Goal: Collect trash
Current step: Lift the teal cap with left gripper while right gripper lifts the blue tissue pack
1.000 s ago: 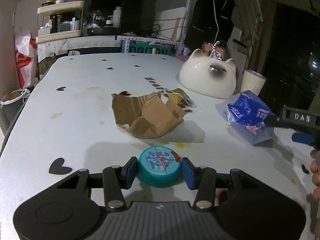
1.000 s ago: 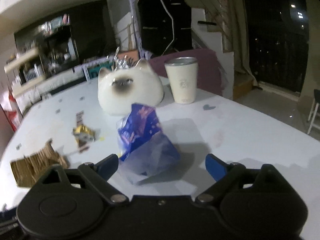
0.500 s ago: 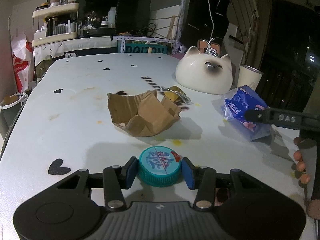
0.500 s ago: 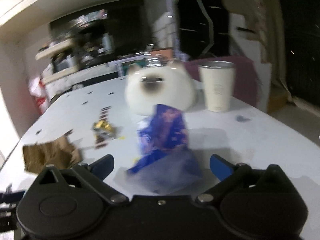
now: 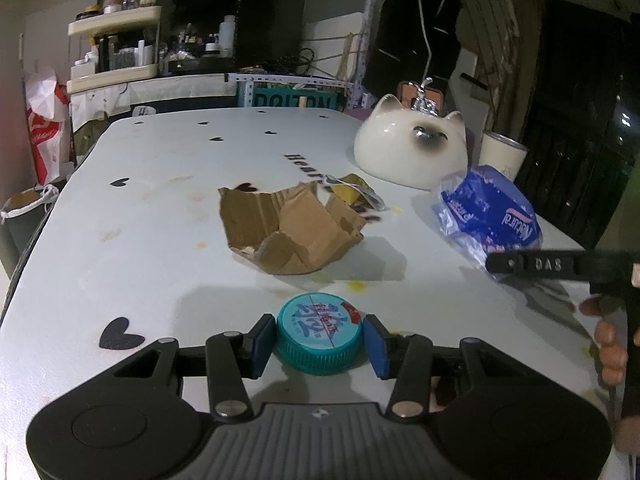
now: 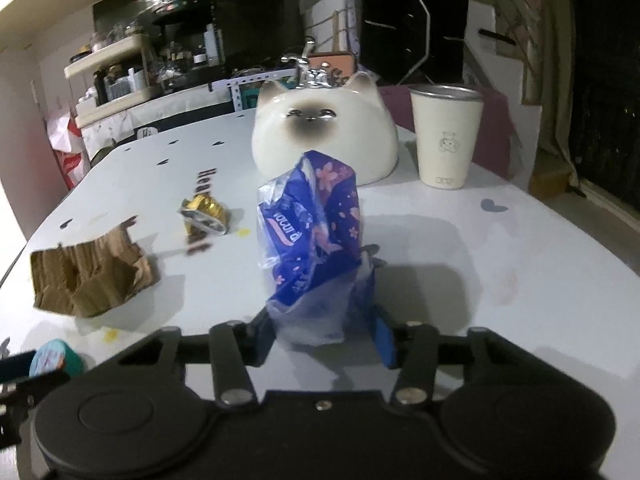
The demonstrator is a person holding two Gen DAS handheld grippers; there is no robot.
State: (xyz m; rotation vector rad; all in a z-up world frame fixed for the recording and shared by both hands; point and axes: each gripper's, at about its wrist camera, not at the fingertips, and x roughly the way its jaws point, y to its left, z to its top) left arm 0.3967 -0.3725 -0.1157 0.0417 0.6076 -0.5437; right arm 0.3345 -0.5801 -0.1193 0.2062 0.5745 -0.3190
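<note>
My left claw [image 5: 320, 344] gripped the teal cap [image 5: 318, 338]; my right claw [image 6: 322, 338] had just closed, seemingly pinching the blue wrapper [image 6: 316, 236] for binning.

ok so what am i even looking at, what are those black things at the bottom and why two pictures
Those black things are hand-held grippers, one in each of a person's hands, each with a camera looking along its fingers. One picture is from the left gripper, clamped on a teal bottle cap. The other is from the right gripper, whose jaws have just closed onto a blue plastic wrapper. On the white table also lie torn cardboard and a gold foil wrapper, beside a cat-shaped bowl and a cup.
</note>
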